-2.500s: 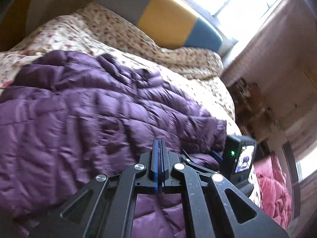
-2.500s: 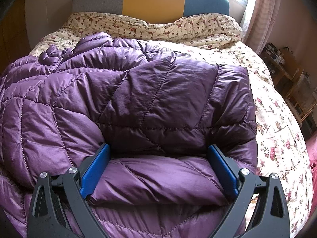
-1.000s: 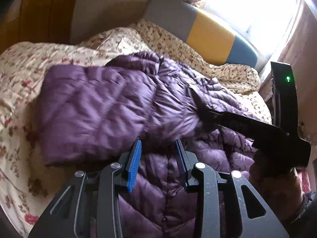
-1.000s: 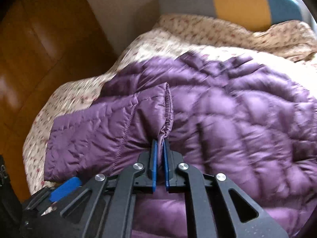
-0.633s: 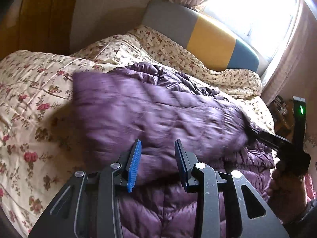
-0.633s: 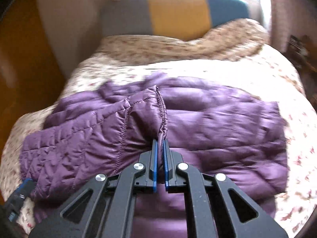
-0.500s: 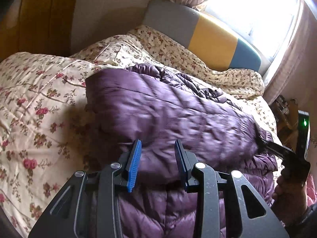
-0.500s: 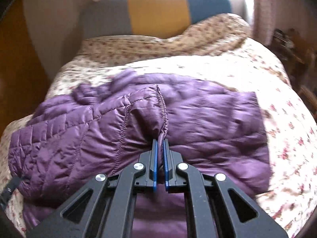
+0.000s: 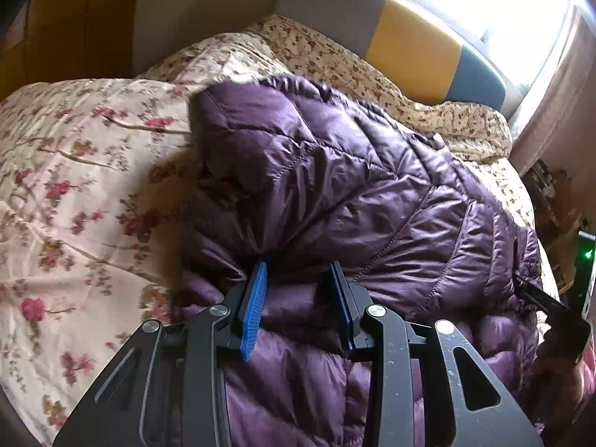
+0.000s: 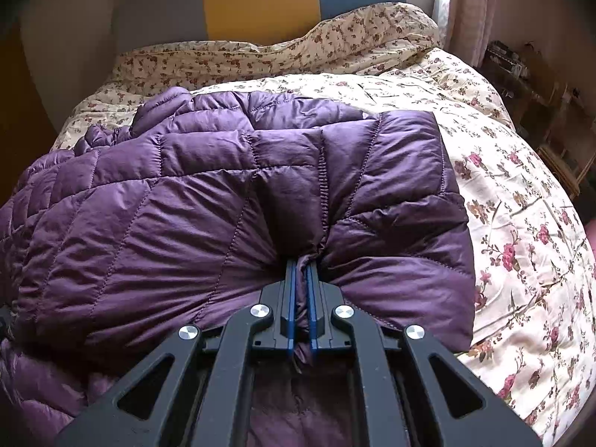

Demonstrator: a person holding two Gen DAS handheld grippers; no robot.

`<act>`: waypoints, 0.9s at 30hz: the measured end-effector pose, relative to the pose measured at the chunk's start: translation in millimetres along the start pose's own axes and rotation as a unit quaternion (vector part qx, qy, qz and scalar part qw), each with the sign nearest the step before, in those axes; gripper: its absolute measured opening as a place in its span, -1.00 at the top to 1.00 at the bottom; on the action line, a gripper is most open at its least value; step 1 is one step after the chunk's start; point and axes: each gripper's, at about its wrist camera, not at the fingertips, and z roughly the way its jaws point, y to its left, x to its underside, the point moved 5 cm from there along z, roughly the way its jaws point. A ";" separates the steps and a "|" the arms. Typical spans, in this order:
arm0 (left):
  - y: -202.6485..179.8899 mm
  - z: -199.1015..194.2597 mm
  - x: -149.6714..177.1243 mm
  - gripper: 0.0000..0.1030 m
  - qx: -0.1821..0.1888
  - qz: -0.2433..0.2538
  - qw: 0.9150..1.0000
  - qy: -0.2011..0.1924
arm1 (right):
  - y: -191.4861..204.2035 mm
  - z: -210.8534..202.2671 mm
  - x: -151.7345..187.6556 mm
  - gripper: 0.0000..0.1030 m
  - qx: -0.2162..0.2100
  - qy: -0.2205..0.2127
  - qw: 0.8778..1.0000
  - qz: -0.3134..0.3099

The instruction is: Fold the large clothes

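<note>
Sleeve of puffy purple quilted jacket lies folded across | right gripper clamps cuff | left gripper parted, jaws just widening, pads off the jacket beneath | further folds remain

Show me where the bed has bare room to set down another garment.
Free: the floral quilt right of the purple quilted down jacket, out to the bed's edge, and a second patch left of the jacket. Crowded: the middle, under the jacket, and the head end, where the bunched small-flowered duvet lies.
</note>
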 end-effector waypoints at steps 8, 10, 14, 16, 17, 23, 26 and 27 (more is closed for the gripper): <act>-0.4 -34.7 -35.3 -0.23 0.008 -0.006 0.998 -0.058 | 1.1 -31.9 -12.8 0.38 0.023 -0.024 0.999 -0.020; -6.4 -31.3 -45.2 -0.23 0.010 0.002 0.998 -0.062 | 7.8 -40.0 -19.8 0.11 0.019 -0.039 0.999 -0.022; -19.6 -18.6 -61.3 -0.23 0.010 0.017 0.998 -0.061 | 35.7 -44.6 -40.6 -0.13 -0.012 -0.062 0.997 -0.035; -26.2 -6.4 -66.6 -0.23 0.007 0.029 0.998 -0.054 | 49.5 -34.8 -47.6 -0.24 -0.030 -0.055 0.997 -0.047; -27.8 -2.2 -68.1 -0.23 0.008 0.031 0.998 -0.052 | 52.7 -28.4 -49.2 -0.28 -0.038 -0.047 0.997 -0.048; -26.1 38.9 -55.2 -0.23 -0.009 0.058 0.998 -0.015 | 48.8 11.2 -26.4 -0.37 -0.052 0.011 0.994 -0.098; -22.9 55.9 -40.4 -0.23 -0.013 0.077 0.997 -0.006 | 46.4 20.6 -14.9 -0.37 -0.061 0.003 0.993 -0.101; -22.5 58.4 -37.1 -0.23 -0.012 0.079 0.997 -0.009 | 46.8 23.0 -12.4 -0.37 -0.059 -0.004 0.993 -0.105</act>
